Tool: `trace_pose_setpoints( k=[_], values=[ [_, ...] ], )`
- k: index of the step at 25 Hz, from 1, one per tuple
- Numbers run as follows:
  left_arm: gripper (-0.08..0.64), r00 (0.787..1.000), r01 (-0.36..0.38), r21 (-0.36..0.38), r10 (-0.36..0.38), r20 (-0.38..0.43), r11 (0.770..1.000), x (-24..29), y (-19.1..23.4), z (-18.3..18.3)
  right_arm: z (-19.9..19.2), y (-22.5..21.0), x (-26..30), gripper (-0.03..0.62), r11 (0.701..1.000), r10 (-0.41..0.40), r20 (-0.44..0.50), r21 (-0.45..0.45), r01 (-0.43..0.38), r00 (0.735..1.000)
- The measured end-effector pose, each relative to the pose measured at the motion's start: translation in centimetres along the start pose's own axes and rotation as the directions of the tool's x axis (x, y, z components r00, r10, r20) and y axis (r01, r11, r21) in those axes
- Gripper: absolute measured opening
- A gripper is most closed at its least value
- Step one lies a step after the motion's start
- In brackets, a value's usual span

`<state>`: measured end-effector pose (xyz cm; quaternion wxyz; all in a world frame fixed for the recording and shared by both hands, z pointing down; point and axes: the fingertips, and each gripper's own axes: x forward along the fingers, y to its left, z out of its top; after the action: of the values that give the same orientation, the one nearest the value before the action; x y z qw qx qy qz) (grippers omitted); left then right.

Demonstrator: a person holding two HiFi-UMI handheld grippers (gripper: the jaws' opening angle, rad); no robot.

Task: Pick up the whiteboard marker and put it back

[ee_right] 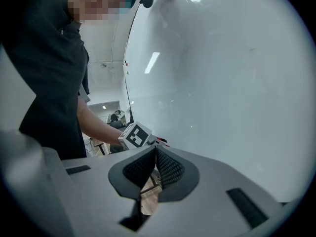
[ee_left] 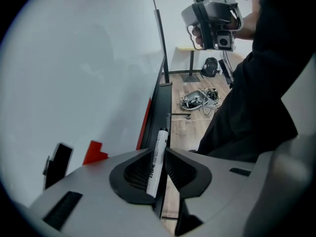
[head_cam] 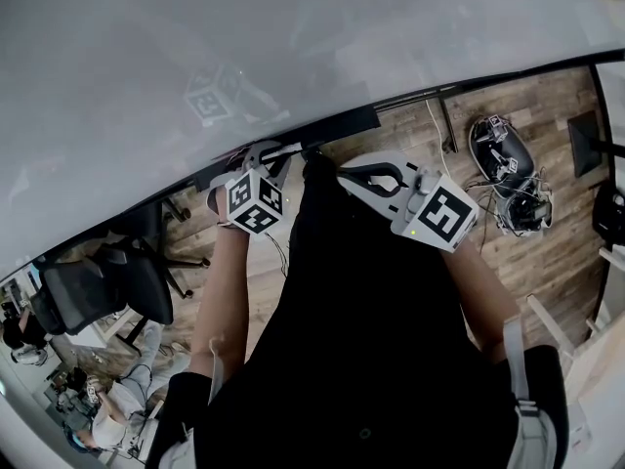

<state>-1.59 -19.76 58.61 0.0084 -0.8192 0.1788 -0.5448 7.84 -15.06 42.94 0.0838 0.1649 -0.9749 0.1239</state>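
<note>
Where the glossy white whiteboard (head_cam: 176,76) ends in a narrow black tray (head_cam: 337,125), the left tongs (ee_left: 159,149) reach down with ribbed black pads on either side of the whiteboard marker (ee_left: 157,157). The marker is a slim white cylinder with dark print along its barrel. It runs lengthwise along the tray, though whether it rests there cannot be told. Its barrel lies against the left pad, and a thin dark slit shows between it and the right pad, so these tongs are drawn close round it but not plainly clamped.

The right tongs (ee_right: 156,151), smooth grey plastic with the same ribbed pads, are held beside the board with their tips together and nothing in them.

Only the left gripper view shows the marker, along with a red block (ee_left: 95,152) and a black one (ee_left: 58,163) on the board face. The head view adds a mesh-backed office chair (head_cam: 103,281) on the wood-plank floor (head_cam: 557,262).
</note>
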Motion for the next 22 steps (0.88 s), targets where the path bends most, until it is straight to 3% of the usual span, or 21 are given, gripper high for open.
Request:
trace_pose_setpoints(
  k=[6,13,18,22],
  values=[
    [0.089,1.0,0.001,0.022,-0.001,-0.016,1.0,0.3,-0.2,-0.1,-0.1,-0.4,-0.1,0.02,1.0,-0.003,0.001,-0.001,0.003,1.0],
    [0.075,1.0,-0.021,0.046,0.02,0.02,0.999,-1.4,-0.5,-1.0,0.0,1.6,1.1,0.02,1.0,0.004,-0.013,-0.016,-0.004,1.0],
    [0.072,0.996,-0.044,0.022,0.042,0.081,0.999,-2.3,-0.6,0.5,0.5,1.2,1.0,0.02,0.999,0.011,-0.01,-0.035,-0.012,1.0],
    [0.071,0.978,-0.073,-0.037,0.079,0.191,0.997,-4.4,-0.5,2.6,1.6,0.9,1.6,0.02,0.998,0.034,0.001,-0.057,-0.034,0.999]
  ],
)
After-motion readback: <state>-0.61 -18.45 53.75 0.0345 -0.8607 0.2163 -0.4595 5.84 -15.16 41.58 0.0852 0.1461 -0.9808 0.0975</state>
